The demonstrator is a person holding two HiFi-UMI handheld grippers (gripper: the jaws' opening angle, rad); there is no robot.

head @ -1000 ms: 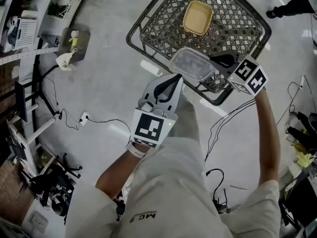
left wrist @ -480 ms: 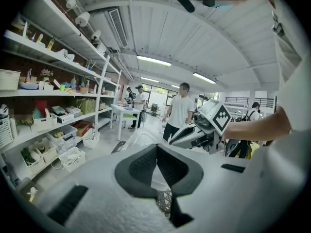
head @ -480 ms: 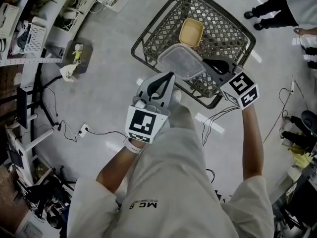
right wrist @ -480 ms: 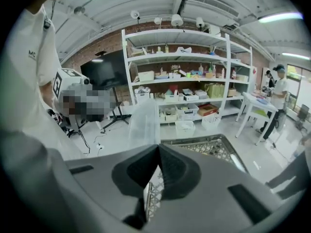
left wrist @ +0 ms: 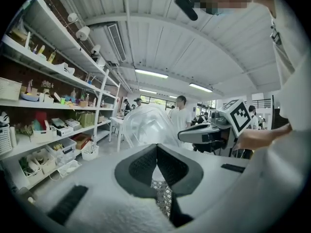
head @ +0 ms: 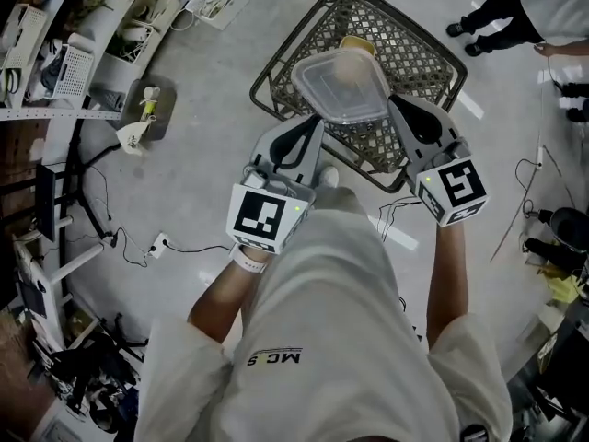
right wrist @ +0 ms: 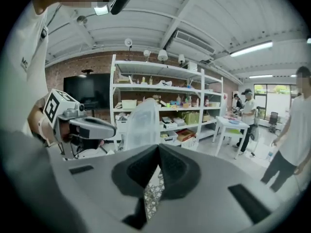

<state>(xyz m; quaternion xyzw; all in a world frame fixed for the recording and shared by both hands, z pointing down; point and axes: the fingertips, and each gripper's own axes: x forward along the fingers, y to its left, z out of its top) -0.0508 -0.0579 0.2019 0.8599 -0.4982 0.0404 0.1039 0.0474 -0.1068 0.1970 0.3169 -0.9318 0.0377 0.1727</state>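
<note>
A clear plastic container [head: 340,86] hangs above the dark wire basket [head: 276,58] on the floor. My left gripper [head: 317,122] is shut on its near-left edge and my right gripper [head: 394,104] is shut on its right edge. In the left gripper view the container [left wrist: 146,125] rises just beyond the closed jaws [left wrist: 156,147], with the other gripper [left wrist: 209,132] to its right. The right gripper view shows the container [right wrist: 142,123] edge-on above the closed jaws [right wrist: 158,149]. A yellow tub [head: 357,46] lies in the basket, mostly hidden behind the container.
Shelves with bins and baskets [head: 55,53] line the left side, and cables [head: 166,238] trail over the floor. A person's legs [head: 497,7] stand beyond the basket at top right. People and a white table [right wrist: 233,125] are farther off in the room.
The clear container has risen from the basket's near rim toward the head camera. The left gripper has closed in on its left edge, so both grippers now hold it.
</note>
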